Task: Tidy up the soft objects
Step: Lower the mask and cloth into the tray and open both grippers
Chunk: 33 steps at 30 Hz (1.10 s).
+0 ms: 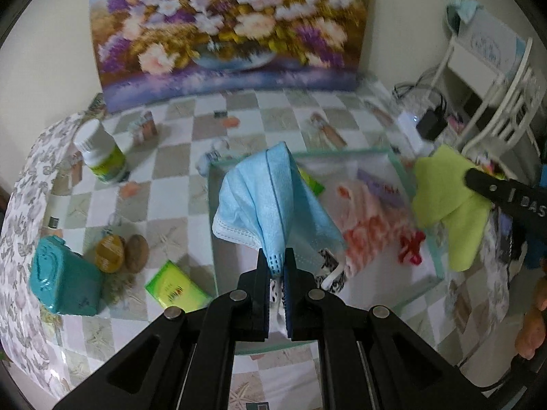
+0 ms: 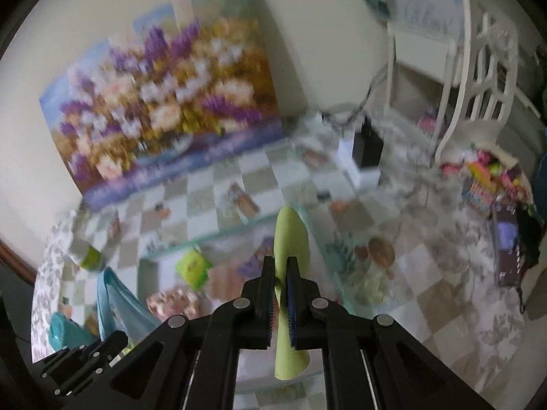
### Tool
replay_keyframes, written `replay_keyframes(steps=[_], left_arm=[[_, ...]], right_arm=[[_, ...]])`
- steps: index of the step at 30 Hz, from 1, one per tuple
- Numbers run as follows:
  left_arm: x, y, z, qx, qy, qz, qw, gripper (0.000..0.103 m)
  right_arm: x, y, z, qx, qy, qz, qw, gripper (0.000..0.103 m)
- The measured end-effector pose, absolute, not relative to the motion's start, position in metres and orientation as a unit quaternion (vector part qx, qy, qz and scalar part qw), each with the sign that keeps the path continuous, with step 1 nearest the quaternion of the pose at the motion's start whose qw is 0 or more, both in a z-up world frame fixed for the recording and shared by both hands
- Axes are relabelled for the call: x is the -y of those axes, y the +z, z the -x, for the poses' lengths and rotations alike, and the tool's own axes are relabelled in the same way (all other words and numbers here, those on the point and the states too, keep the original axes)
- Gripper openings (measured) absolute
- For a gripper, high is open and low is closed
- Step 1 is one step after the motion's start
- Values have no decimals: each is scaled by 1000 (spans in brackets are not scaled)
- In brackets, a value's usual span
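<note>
My left gripper [image 1: 276, 256] is shut on a light blue face mask [image 1: 270, 201] and holds it up over the left part of a clear glass tray [image 1: 398, 167]. My right gripper [image 2: 280, 263] is shut on a lime-green cloth [image 2: 290, 239] and holds it above the same tray [image 2: 232, 230]. The green cloth [image 1: 451, 205] also shows in the left wrist view at the tray's right edge, and the blue mask [image 2: 112, 300] shows at the lower left of the right wrist view. A pink floral cloth [image 1: 369, 225] and a small green packet [image 1: 312, 181] lie in the tray.
On the checkered tablecloth left of the tray stand a white and green bottle [image 1: 102, 157], a teal box [image 1: 65, 283], two walnuts [image 1: 123, 253] and a green packet [image 1: 176, 288]. A flower painting [image 1: 232, 30] leans on the wall. A white rack [image 1: 492, 82] and a charger [image 1: 430, 126] are at the right.
</note>
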<state>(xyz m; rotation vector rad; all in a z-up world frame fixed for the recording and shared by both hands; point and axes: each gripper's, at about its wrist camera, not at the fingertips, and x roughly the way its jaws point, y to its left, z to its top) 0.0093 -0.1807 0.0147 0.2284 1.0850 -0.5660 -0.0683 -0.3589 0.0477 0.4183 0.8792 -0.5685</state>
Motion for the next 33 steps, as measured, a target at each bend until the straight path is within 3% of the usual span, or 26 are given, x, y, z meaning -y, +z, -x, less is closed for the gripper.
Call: replay_keyframes(steps=[10,24,27,28,29,30,33], left_arm=[[206,-30,-11,-565,-260,-143,770,8],[214,-47,-13,-590,-245,-160,752,9],[213,-47,-14,-597,-239,-151,751,27],[212,-47,-15,-599,-237,-148,751,41],[211,-46,-15,-600,-235,-146,751,47],[210,-46,-16,-601,-235,-141,751,47],[208,-43,-17,-605,-237,-130,749,49]], right_arm=[[364,-30,53,-531,-236,-249,775,7],[356,-53,45,-573,-222,-243,751,8],[356,-54,46,-577,-225,-239,748,15],[355,-54,46,-578,-226,-238,747,23],[355,-55,44,-579,-229,-236,746,33],[355,-54,44,-579,-232,-232,747,41],[355,-49,44,-575,-236,-227,750,46]])
